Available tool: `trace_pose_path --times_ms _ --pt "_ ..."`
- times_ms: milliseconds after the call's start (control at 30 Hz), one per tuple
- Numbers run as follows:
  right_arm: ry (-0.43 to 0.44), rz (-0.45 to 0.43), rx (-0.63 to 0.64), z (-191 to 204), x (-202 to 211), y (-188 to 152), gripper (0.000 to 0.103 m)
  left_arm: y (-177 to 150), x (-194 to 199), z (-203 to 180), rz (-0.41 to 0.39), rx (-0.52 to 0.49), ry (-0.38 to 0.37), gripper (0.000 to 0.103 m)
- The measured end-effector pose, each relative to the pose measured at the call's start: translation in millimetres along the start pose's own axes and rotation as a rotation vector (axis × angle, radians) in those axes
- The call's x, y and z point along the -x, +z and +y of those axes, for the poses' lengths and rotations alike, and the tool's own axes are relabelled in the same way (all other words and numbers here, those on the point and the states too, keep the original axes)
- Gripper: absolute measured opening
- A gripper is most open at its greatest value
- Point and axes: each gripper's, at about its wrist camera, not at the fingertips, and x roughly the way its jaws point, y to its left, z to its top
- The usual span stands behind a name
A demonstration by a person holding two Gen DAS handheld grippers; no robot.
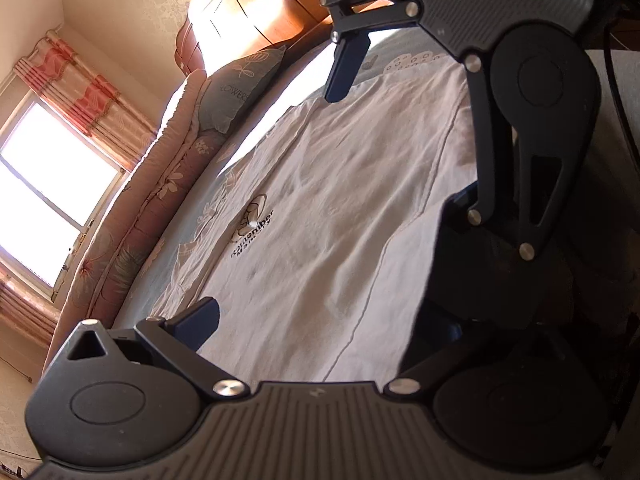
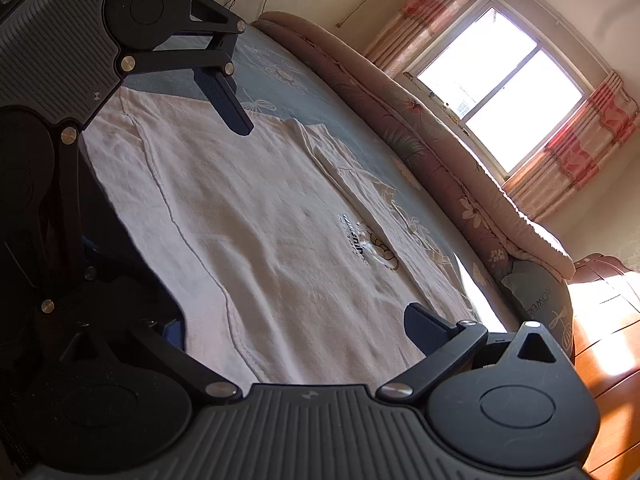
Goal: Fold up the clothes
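Note:
A pale white T-shirt [image 1: 340, 208] [image 2: 248, 208] with a small printed logo [image 1: 252, 224] [image 2: 372, 246] lies spread flat on the blue bedsheet [image 1: 188, 224] [image 2: 304, 92]. My left gripper [image 1: 320, 320] hovers open over the shirt's near part, its fingers wide apart with nothing between them. My right gripper [image 2: 300, 328] is open too, low over the same cloth. Each gripper shows in the other's view: the right gripper [image 1: 400, 144] at the upper right, the left gripper [image 2: 160, 200] at the upper left. Their inner fingers sit in shadow at the shirt's near edge.
A rolled floral quilt [image 1: 132, 232] [image 2: 448, 168] runs along the bed's far side under a bright window [image 1: 48, 184] [image 2: 500, 84] with pink curtains. A grey pillow [image 1: 236, 88] [image 2: 540, 300] leans by a wooden cabinet [image 1: 256, 8] [image 2: 608, 336].

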Motion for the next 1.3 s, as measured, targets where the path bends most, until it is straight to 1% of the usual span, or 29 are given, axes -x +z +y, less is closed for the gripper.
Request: trace_pose_path --times_ms 100,200,267,367,433,533,667,733,800,900,1000,1033,1133,1200,1300 --pt "-0.027 0.016 -0.011 -1.0 -0.8 -13.4 0.103 -3.1 0.8 0.6 0.007 -0.013 0.034 0.103" --pt "-0.057 0.01 -0.017 -0.7 2.2 -17.4 0.103 -6.3 1.6 1.2 0.014 -0.026 0.069 0.103" --pt "-0.07 -0.009 -0.009 3.4 4.3 -11.1 0.103 -8.3 2.1 1.6 0.019 -0.035 0.092 0.103" --pt "-0.067 -0.028 0.007 9.9 2.0 -1.0 0.103 1.8 -3.7 -2.5 0.01 -0.027 0.101 0.103" --pt "-0.085 -0.026 0.037 16.0 -1.4 -3.0 0.103 2.8 -5.6 -3.1 0.013 -0.03 0.103 0.103" --pt "-0.112 -0.024 0.082 24.8 -6.3 -6.1 0.103 -5.1 -3.0 -0.8 0.018 -0.043 0.117 0.103" --pt "-0.186 0.026 0.058 9.6 -2.6 -21.1 0.103 -23.7 1.4 7.8 0.052 -0.044 0.149 0.103" --pt "-0.23 0.064 0.086 4.5 -2.8 -31.8 0.103 -32.8 2.9 13.3 0.071 -0.032 0.16 0.103" --pt "-0.256 0.076 0.094 -1.3 -1.6 -43.3 0.103 -38.9 3.5 16.8 0.085 -0.026 0.169 0.103" --pt "-0.275 0.093 0.08 -8.6 -1.1 -51.9 0.103 -37.9 3.4 16.3 0.092 -0.039 0.185 0.103" --pt "-0.302 0.09 0.081 -6.9 -9.0 -45.5 0.103 -30.1 0.3 11.7 0.085 -0.049 0.186 0.103" --pt "-0.301 0.078 0.081 -5.4 -10.2 -42.5 0.103 -28.5 -1.3 10.8 0.084 -0.053 0.187 0.103" --pt "-0.302 0.08 0.104 -1.4 -15.9 -38.6 0.103 -24.2 -6.0 8.7 0.079 -0.066 0.192 0.103" --pt "-0.303 0.082 0.119 0.9 -19.5 -36.5 0.103 -29.6 -4.6 10.5 0.082 -0.071 0.201 0.103" --pt "-0.342 0.115 0.118 -8.6 -15.8 -51.9 0.103 -45.1 -4.1 17.9 0.107 -0.057 0.226 0.103"
